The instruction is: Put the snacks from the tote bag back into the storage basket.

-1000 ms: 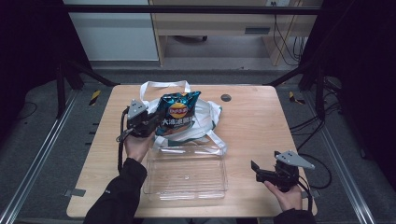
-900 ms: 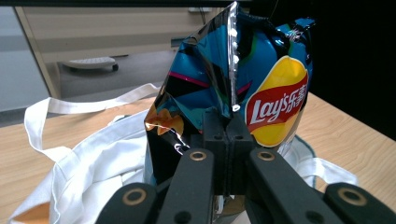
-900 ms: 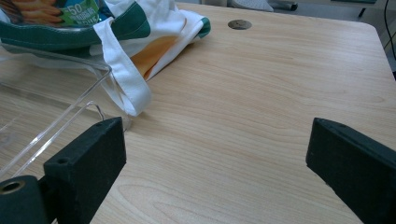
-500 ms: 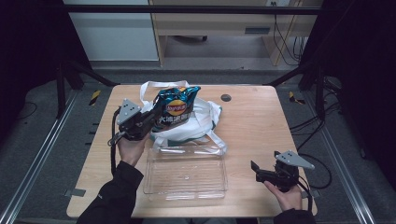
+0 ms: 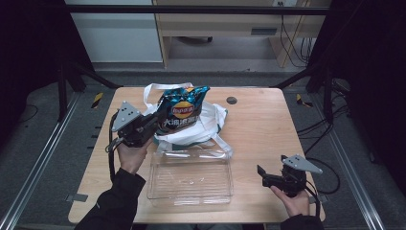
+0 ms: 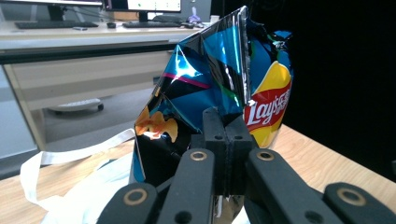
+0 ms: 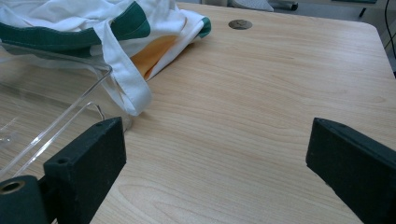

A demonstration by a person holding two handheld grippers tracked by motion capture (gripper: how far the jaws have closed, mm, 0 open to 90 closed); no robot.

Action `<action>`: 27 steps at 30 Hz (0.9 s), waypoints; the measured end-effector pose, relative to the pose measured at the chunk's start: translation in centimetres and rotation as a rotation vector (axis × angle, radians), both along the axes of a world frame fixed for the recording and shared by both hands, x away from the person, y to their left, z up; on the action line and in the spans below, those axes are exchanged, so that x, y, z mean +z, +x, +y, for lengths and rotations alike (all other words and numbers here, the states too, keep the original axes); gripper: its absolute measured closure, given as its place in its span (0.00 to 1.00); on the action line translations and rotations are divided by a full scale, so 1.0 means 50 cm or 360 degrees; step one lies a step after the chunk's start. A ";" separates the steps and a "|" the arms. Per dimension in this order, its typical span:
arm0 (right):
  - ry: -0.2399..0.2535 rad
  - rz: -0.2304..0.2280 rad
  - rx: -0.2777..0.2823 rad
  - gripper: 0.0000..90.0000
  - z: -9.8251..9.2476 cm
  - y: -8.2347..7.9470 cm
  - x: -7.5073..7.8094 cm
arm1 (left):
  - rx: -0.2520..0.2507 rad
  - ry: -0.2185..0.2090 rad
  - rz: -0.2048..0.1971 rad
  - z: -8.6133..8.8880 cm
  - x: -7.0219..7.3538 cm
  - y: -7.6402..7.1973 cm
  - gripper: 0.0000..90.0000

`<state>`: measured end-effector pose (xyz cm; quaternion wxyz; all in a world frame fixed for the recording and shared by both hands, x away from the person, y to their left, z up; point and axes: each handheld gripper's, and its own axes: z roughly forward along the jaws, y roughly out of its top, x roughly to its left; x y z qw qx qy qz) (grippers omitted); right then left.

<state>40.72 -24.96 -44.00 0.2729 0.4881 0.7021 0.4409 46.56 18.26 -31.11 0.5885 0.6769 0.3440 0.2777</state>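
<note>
Left hand-held gripper (image 5: 152,125) has its jaws pressed together on the side seam of the shiny blue foil crisp packet (image 5: 183,109), pinching it upright above the white cloth tote bag with green trim (image 5: 206,125). The packet's long axis stands roughly vertical, hanging clear of the worktop (image 5: 268,129). The clear plastic rectangular tray (image 5: 190,177) lies just in front of the bag, toward the person, below and near the left hand. Right hand-held gripper (image 5: 266,178) rests low at the worktop's near right, jaws spread, nothing between them, well apart from the packet. Left hand's plainly the nearer one.
</note>
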 end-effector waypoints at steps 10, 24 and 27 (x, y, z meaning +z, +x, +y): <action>-0.0006 -0.0002 -0.0004 0.06 0.000 0.000 0.000 | -0.0092 0.0001 -0.0080 -0.001 0.023 -0.054 1.00; -0.0008 -0.0006 0.0002 0.06 0.000 -0.001 0.000 | -0.0145 0.0006 -0.0115 0.007 0.012 -0.114 1.00; -0.0007 -0.0005 0.0003 0.06 0.001 -0.001 0.001 | -0.0155 -0.0002 -0.0108 0.011 0.005 -0.124 1.00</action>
